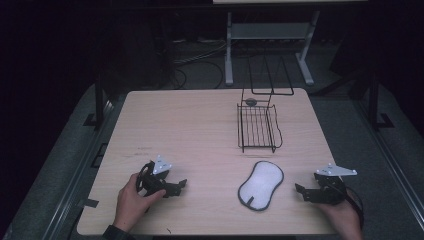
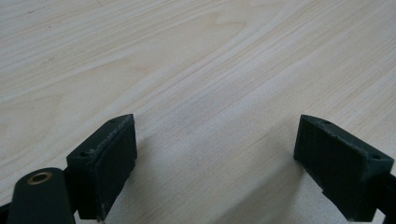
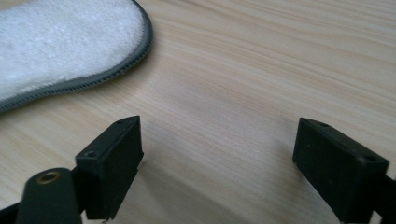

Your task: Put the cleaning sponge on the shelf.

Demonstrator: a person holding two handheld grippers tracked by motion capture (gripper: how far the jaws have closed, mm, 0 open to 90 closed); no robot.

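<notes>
A person holds a gripper in each hand, low over a wooden table (image 1: pixel 200 125). The left gripper (image 1: pixel 181 185) is near the front left of the table. Its jaws are wide apart, and there is just bare wood between them. The right gripper (image 1: pixel 300 191) is near the front right edge. Its jaws are wide apart too, and they hold nothing.

A white pad (image 1: pixel 261 184) with a grey edge lies flat on the table between the two grippers. It is closer to the right gripper, but not touching it. In the right gripper view, the pad (image 3: pixel 65 42) sits up in the left corner, away from the jaws.

Behind the pad stands a black wire rack (image 1: pixel 258 127). The pad and the rack are near each other but apart. A small dark round thing (image 1: pixel 250 101) sits at the back of the rack. It is too small and dim to tell what it is.
</notes>
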